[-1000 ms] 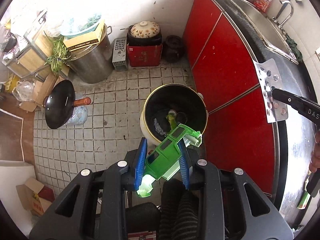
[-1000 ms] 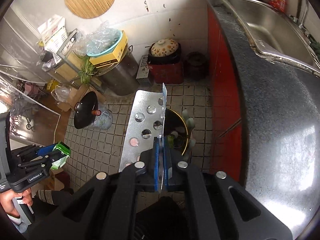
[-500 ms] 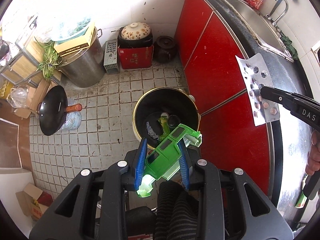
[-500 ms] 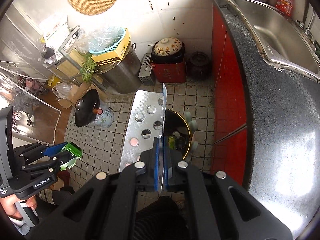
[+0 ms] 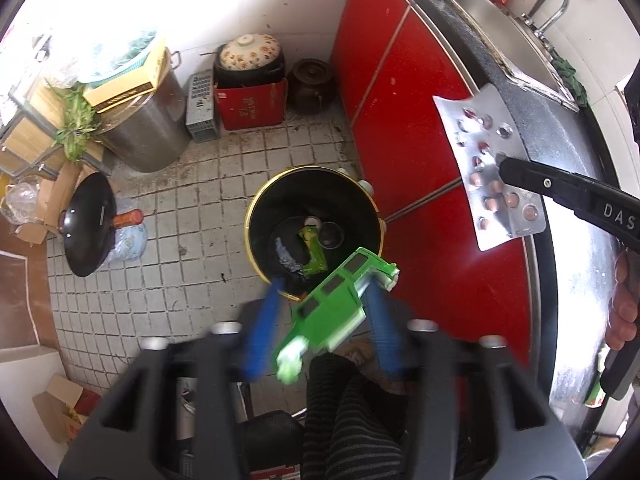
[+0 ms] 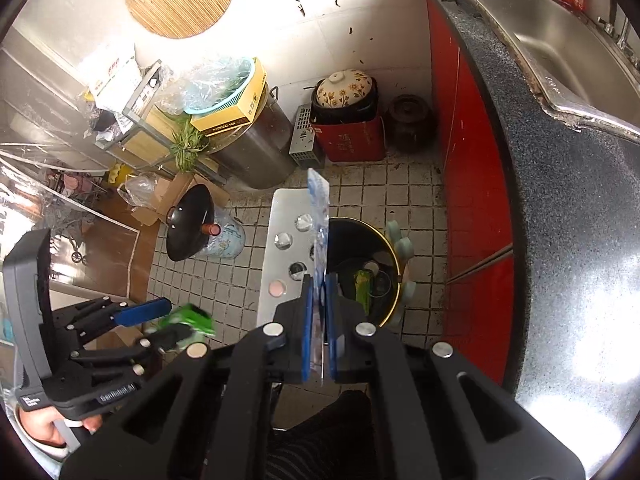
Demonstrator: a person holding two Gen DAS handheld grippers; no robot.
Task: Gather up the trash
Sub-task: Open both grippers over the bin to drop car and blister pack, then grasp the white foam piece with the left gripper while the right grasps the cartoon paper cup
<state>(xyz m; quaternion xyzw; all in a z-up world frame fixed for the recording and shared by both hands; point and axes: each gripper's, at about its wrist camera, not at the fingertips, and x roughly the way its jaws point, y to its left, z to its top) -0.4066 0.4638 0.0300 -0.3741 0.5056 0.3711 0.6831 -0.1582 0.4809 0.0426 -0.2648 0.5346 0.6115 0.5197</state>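
A black bin with a gold rim stands on the tiled floor and holds a green wrapper and other trash. Above its near edge my left gripper has its jaws opening. The green toy car lies loose and tilted between the blurred blue fingers. My right gripper is shut on a silver pill blister pack, held upright above the bin. In the left wrist view that blister pack hangs in front of the red cabinet. The right wrist view shows the left gripper and the car at lower left.
Red cabinet doors and a dark counter with a steel sink run along the right. Against the back wall stand a steel pot, a red box under a floral-lidded pot and a dark jar. A black wok lies at left.
The left gripper's jaws have spread wide and let go of the green car, which now tilts free between them. Both grippers have drifted closer over the bin.
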